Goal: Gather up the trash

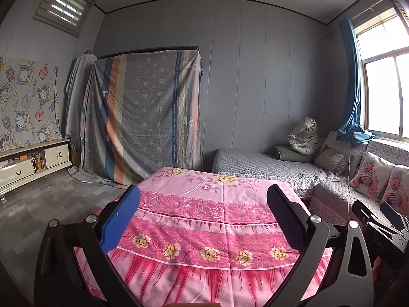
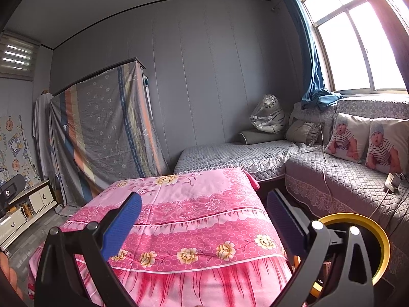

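My left gripper [image 1: 203, 194] is open and empty, held above a table covered with a pink flowered cloth [image 1: 204, 220]. My right gripper [image 2: 204, 199] is open and empty too, over the same pink cloth [image 2: 184, 220]. A round yellow-rimmed bin [image 2: 381, 240] stands low at the right, between the table and the sofa, partly hidden behind my right finger. No loose trash shows on the cloth in either view. The right gripper's body [image 1: 383, 227] shows at the right edge of the left wrist view.
A grey quilted sofa [image 2: 345, 174] with baby-print cushions [image 2: 345, 138] runs along the right wall under the window. A white plug and cable [image 2: 392, 179] lie on it. A sheet-draped rack [image 1: 145, 112] stands at the back. A low white cabinet [image 1: 30, 163] is at left.
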A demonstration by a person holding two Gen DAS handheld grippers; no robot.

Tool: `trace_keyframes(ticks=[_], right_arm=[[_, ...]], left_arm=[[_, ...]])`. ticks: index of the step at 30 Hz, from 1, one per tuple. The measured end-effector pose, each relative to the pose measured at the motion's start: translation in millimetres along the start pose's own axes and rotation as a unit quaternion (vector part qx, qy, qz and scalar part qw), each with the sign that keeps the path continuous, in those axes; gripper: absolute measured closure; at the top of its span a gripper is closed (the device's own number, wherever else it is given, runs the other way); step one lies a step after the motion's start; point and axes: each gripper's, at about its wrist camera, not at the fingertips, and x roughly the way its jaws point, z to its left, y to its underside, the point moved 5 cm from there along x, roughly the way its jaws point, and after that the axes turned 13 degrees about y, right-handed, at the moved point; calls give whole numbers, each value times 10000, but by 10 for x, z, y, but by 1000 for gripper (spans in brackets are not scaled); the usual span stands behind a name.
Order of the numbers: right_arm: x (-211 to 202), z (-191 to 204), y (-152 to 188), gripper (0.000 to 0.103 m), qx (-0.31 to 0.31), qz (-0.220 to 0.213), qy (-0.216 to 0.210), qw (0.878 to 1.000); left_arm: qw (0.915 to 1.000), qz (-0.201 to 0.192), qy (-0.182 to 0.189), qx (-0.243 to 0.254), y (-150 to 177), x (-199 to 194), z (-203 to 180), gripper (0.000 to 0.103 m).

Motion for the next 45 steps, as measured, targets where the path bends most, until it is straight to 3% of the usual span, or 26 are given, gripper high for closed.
trace_keyframes(ticks=[12, 45], right_arm=[[-39, -19, -38, 8, 15, -76, 61, 10000], [19, -5, 18, 8, 16, 80, 106, 9999]], left_arm=[[9998, -159, 111, 42, -65, -69, -87, 8], [9998, 130, 147, -14, -3, 33, -73, 8]])
